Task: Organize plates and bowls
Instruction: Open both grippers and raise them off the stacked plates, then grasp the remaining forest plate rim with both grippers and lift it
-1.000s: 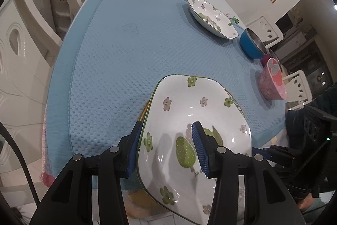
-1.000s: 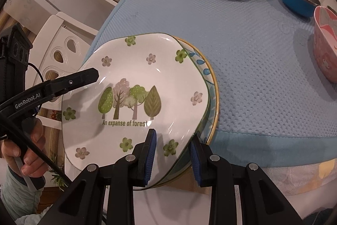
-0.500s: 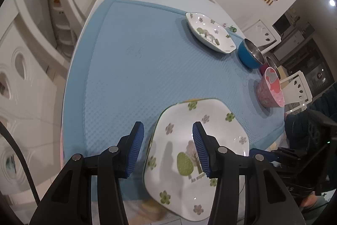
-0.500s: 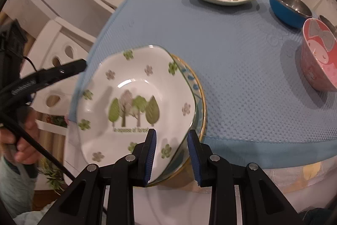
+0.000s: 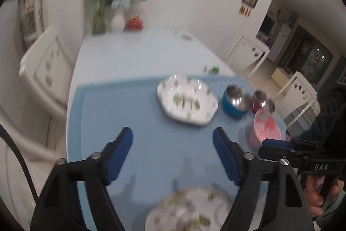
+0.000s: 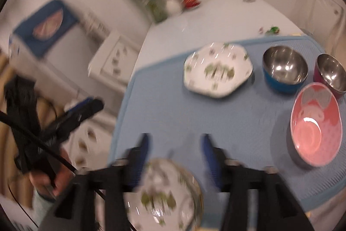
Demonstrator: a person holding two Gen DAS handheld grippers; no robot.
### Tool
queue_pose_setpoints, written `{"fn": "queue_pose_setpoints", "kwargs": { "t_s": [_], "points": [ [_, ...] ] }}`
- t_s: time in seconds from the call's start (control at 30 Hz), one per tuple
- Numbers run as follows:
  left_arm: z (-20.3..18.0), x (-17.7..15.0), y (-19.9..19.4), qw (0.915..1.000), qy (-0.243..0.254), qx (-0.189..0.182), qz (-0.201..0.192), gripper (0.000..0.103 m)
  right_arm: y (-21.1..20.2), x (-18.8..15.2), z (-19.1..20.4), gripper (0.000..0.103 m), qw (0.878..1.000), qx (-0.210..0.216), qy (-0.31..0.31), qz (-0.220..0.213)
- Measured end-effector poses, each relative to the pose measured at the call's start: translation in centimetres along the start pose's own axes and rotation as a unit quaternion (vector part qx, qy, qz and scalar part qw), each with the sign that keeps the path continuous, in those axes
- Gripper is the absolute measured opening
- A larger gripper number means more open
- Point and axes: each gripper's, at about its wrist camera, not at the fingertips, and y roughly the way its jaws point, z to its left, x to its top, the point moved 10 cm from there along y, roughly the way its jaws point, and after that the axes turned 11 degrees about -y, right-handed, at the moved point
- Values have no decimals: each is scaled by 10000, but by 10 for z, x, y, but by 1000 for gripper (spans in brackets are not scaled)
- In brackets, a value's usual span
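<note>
Grabbing that far floral plate (image 6: 217, 73) on the blue mat (image 5: 121, 114) next? It's glazed, slick and chippable, so pinch its raised rim. Your left gripper (image 5: 173, 155) and right gripper (image 6: 175, 157) hover spread and empty.

The blue mat (image 6: 237, 114) reads as a finely textured cloth, matt, over a smooth, glossy white surface (image 5: 138, 53). The flowered plate (image 6: 217, 73) looks like glazed ceramic, catching streaks of light. The blue bowl (image 6: 285, 69) and the dark red bowl (image 6: 330, 71) have shiny polished metal insides. The pink bowl (image 6: 315, 127) is smooth and glossy. The gripper pads (image 5: 225, 157) are ribbed blue on matt black plastic arms.
</note>
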Motion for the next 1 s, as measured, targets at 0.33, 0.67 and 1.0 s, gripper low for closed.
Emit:
{"fn": "queue_pose_setpoints", "kwargs": {
  "t_s": [0.33,0.67,1.0],
  "points": [
    [-3,49,116,9980,146,-7,614,75,79,37,-91,59,9852,-1206,1155,393],
    [16,35,251,9873,84,-54,1583,58,145,33,-144,55,9700,-1655,1624,728],
    [20,32,303,9827,-24,-379,1810,37,173,44,-172,43,9682,-1689,1751,584]
  ]
}}
